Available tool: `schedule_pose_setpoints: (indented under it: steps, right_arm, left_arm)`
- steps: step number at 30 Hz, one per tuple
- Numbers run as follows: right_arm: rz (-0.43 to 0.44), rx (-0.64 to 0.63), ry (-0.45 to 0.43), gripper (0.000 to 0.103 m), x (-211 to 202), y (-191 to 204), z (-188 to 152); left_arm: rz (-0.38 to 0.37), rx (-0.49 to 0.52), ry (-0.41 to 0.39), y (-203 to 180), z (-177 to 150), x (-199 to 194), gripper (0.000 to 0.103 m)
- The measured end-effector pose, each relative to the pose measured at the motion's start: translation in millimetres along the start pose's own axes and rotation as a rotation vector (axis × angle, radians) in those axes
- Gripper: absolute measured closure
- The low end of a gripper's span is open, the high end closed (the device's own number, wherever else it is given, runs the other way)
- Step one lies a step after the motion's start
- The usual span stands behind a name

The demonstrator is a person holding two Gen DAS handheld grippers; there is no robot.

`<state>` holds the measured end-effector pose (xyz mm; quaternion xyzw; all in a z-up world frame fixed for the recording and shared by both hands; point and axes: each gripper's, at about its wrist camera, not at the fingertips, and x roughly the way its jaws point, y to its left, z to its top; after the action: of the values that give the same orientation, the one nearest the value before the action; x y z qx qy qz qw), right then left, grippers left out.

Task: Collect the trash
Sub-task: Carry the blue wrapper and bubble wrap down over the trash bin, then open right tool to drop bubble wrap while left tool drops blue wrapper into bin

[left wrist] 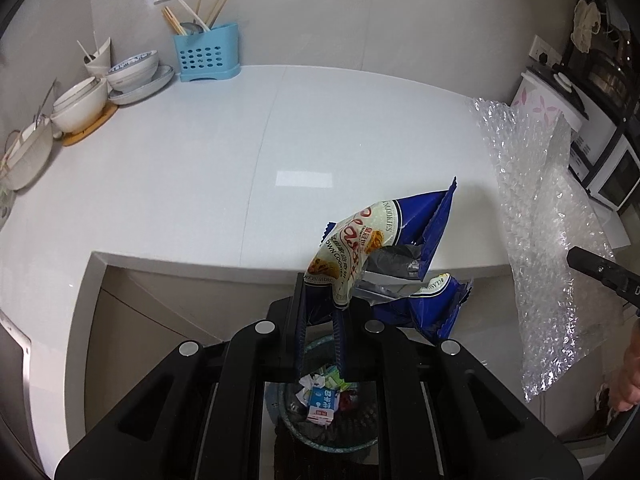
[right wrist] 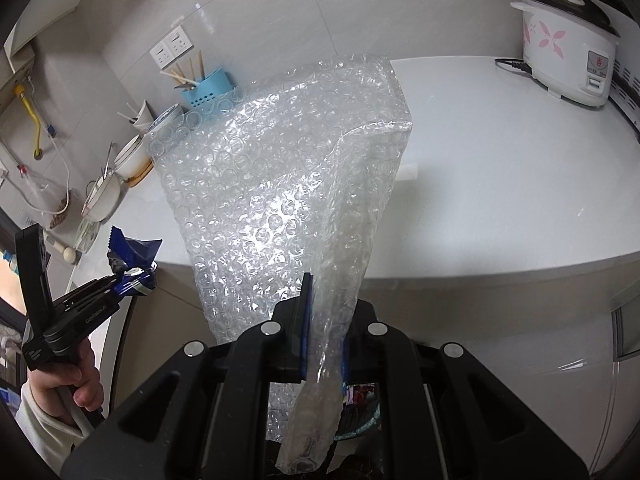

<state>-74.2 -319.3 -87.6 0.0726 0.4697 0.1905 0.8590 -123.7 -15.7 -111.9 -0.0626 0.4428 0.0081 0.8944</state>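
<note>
White countertop [left wrist: 200,160], grey wall tiles [left wrist: 320,12], blue utensil caddy [left wrist: 205,53].

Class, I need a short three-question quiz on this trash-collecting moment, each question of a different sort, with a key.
1. True or false: the left gripper holds the clear bubble-wrap sheet.
2. What lies below the left gripper's jaws? A) round trash bin B) white flowered rice cooker C) blue plastic utensil holder
3. Fill in: the right gripper is shut on the ____.

Key: 1 false, it holds the torn blue cookie wrapper; 2 A; 3 bubble-wrap sheet.
</note>
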Motion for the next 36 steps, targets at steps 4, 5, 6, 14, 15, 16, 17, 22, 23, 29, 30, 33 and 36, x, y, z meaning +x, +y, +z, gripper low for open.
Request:
schedule_pose_setpoints:
  steps: [4, 5, 6, 14, 15, 16, 17, 22, 23, 29, 30, 33, 36]
  right_arm:
    - [0.018, -0.025, 0.019, 0.093, -1.0, 3.1, -18.8]
    - [0.021, -0.027, 0.028, 0.093, -0.2, 3.3, -24.2]
    - [0.025, -0.028, 0.037, 0.093, 0.6, 3.6, -29.3]
    - [0.045, -0.084, 0.112, 0.093, 16.2, 8.9, -70.4]
    - [0.058, -0.088, 0.117, 0.093, 18.9, 8.9, -75.5]
    - [0.072, -0.094, 0.120, 0.093, 22.5, 9.3, -80.4]
    - [0.081, -0.105, 0.129, 0.093, 28.2, 9.6, -86.6]
    - [0.064, -0.137, 0.224, 0.093, 67.2, 6.6, -117.4]
    - [0.057, -0.137, 0.242, 0.093, 74.7, 6.0, -121.9]
    - [0.042, -0.171, 0.350, 0.093, 122.1, 12.8, -142.8]
    - [0.042, -0.174, 0.369, 0.093, 130.2, 13.5, -145.7]
    - [0.029, -0.190, 0.421, 0.093, 155.4, 16.0, -155.4]
    - [0.022, -0.203, 0.478, 0.093, 181.2, 15.3, -165.4]
  left_arm:
    - [0.004, -0.006, 0.018, 1.9, -21.8, -0.1, 0.092]
    - [0.003, -0.009, 0.022, 2.6, -26.4, 0.0, 0.092]
    - [0.003, -0.012, 0.025, 3.5, -31.0, 0.2, 0.092]
    - [-0.007, -0.024, 0.059, 13.3, -71.4, 15.9, 0.092]
    - [-0.009, -0.026, 0.064, 14.8, -75.6, 19.4, 0.092]
    - [-0.013, -0.030, 0.070, 16.7, -80.4, 23.5, 0.092]
    - [-0.018, -0.035, 0.076, 18.4, -85.0, 27.3, 0.092]
    - [-0.027, -0.051, 0.103, 27.5, -104.3, 50.2, 0.092]
    - [-0.024, -0.050, 0.109, 29.1, -107.8, 55.5, 0.092]
    - [-0.012, -0.063, 0.144, 36.0, -125.0, 79.8, 0.092]
    - [-0.011, -0.064, 0.149, 36.2, -127.0, 83.0, 0.092]
    - [-0.006, -0.067, 0.171, 39.6, -134.3, 91.2, 0.092]
    - [-0.002, -0.072, 0.193, 43.3, -141.8, 100.4, 0.092]
